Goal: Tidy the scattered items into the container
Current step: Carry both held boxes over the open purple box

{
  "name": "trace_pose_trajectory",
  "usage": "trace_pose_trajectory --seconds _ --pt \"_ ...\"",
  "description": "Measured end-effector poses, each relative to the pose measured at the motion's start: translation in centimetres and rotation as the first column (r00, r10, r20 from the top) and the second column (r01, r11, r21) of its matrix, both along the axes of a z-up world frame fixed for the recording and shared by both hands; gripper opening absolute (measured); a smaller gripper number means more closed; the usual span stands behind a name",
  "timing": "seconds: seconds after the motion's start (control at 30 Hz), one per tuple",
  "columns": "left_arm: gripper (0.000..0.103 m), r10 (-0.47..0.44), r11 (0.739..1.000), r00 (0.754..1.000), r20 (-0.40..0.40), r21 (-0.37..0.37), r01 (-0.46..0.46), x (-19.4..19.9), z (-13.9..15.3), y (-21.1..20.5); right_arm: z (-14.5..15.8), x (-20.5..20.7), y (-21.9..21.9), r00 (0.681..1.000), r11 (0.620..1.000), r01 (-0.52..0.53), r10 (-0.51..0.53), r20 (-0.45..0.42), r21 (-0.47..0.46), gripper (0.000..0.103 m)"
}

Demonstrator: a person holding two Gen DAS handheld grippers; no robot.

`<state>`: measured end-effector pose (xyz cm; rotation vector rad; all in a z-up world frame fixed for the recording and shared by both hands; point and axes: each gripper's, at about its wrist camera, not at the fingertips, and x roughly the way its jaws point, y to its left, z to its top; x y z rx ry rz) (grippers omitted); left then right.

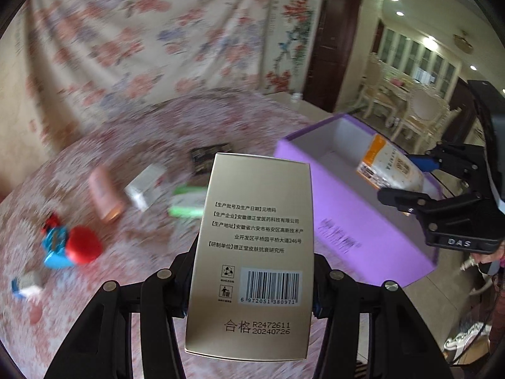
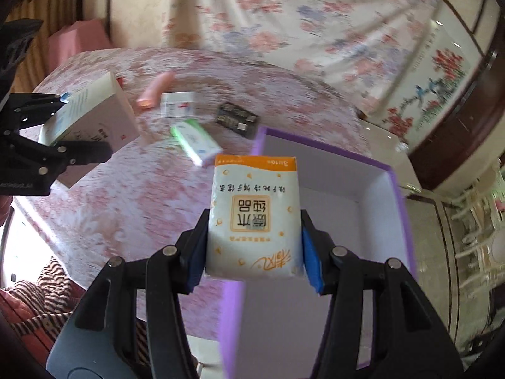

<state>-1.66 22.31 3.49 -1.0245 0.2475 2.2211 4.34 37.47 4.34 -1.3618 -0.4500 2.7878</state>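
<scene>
Table (image 2: pixel 132 208) with pink floral cloth, flowered curtain (image 1: pixel 126 31) behind.
Left gripper (image 1: pixel 249 287) clamps a gold box (image 1: pixel 252 252); right gripper (image 2: pixel 252 252) clamps a tissue pack (image 2: pixel 254 218) over the purple container (image 2: pixel 391 183) on the table's edge.

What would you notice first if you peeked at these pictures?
The big purple box at the table's right edge grabs the eye, open and white inside. The right gripper holds a white and orange tissue pack over it, while the left gripper clamps a tall gold box with a barcode. Behind, a red and blue toy lies on the pink flowery tablecloth.
</scene>
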Motion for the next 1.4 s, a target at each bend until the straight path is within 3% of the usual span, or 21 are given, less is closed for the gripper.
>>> trace_pose_trajectory --seconds 0.23,0.57,0.97,1.4 --pt "0.053 -0.096 0.995 0.995 -0.001 0.012 0.096 -0.1 1.1 6.5 0.0 -0.3 6.1 0.995 0.995 0.096 -0.096 0.008 0.016 0.055" --pt "0.053 -0.135 0.991 0.987 0.093 0.038 0.132 -2.9 0.1 13.0 -2.2 -4.1 10.9 0.990 0.993 0.107 -0.111 0.085 0.051 0.055" --pt "0.052 -0.139 0.990 0.975 0.171 -0.004 0.142 -5.8 -2.4 17.9 -5.1 -8.4 15.2 0.977 0.994 0.100 -0.107 0.186 0.046 0.055" --pt "0.052 -0.111 0.988 0.981 0.158 -0.086 0.126 -6.3 -4.9 20.9 -7.7 -10.5 17.6 0.962 0.993 0.117 -0.119 0.248 0.024 0.055"
